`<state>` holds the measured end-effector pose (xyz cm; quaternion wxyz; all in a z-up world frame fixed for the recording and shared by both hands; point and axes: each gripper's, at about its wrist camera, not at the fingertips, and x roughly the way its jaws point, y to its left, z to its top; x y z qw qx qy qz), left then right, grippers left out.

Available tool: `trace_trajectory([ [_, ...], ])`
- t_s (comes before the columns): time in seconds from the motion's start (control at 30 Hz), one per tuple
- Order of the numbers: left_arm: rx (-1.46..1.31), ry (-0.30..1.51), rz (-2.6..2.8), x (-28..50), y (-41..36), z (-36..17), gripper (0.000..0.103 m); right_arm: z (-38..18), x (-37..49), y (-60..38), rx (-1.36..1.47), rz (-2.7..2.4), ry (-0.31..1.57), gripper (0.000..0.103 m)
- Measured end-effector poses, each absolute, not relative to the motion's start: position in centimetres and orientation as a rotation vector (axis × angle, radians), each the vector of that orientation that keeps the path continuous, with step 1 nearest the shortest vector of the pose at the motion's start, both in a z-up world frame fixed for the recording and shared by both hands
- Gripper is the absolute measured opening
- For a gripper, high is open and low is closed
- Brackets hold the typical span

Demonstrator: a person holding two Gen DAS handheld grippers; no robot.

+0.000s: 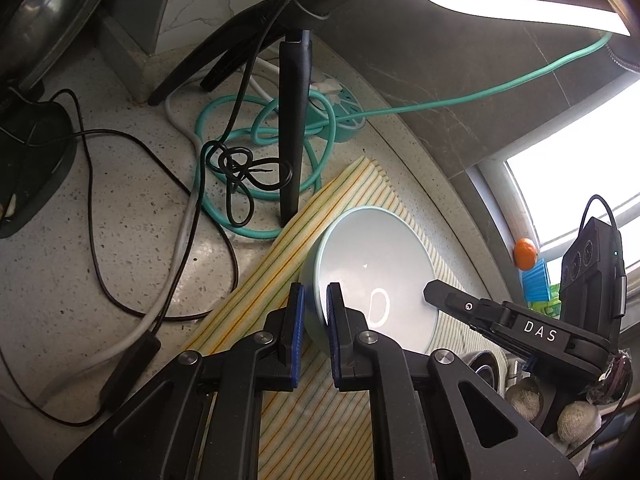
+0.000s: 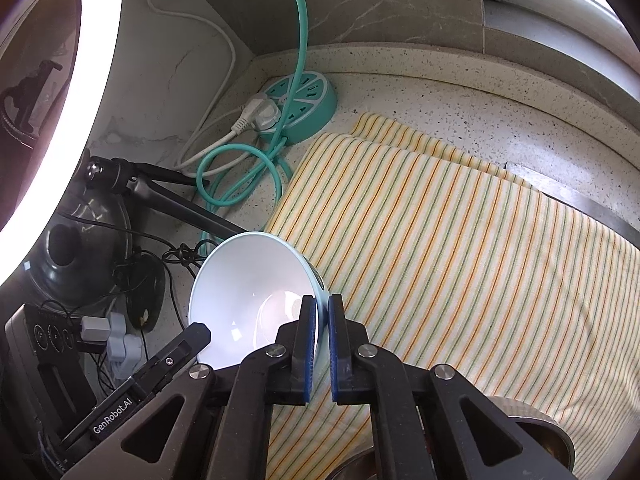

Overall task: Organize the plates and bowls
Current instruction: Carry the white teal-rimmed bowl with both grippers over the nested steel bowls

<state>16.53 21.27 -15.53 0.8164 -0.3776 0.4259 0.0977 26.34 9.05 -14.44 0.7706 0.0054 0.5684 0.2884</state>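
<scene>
A pale blue bowl (image 1: 376, 264) is held tilted above the striped yellow cloth (image 1: 280, 248). My left gripper (image 1: 316, 300) is shut on the bowl's left rim, one blue pad inside and one outside. My right gripper (image 2: 322, 312) is shut on the opposite rim of the same bowl (image 2: 248, 280). The right gripper's finger shows in the left wrist view (image 1: 444, 294), reaching into the bowl from the right. The left gripper's finger shows in the right wrist view (image 2: 188, 340) at the bowl's lower left.
A round teal power strip (image 2: 308, 100) with teal and white cables sits at the back corner. A black tripod (image 1: 294, 128) and tangled black cables (image 1: 240, 168) stand left of the cloth. A ring light (image 2: 80, 92) glows left. Metal bowls (image 2: 540, 444) lie at lower right.
</scene>
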Motion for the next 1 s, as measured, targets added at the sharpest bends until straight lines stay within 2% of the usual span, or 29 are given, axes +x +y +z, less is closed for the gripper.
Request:
trace_trajectory([
  [1.0,-0.775,0.862,0.199,12.7,20.2,-12.2,0.009,-11.3,22.6,7.6,0.037,0.68,1.203,0.005],
])
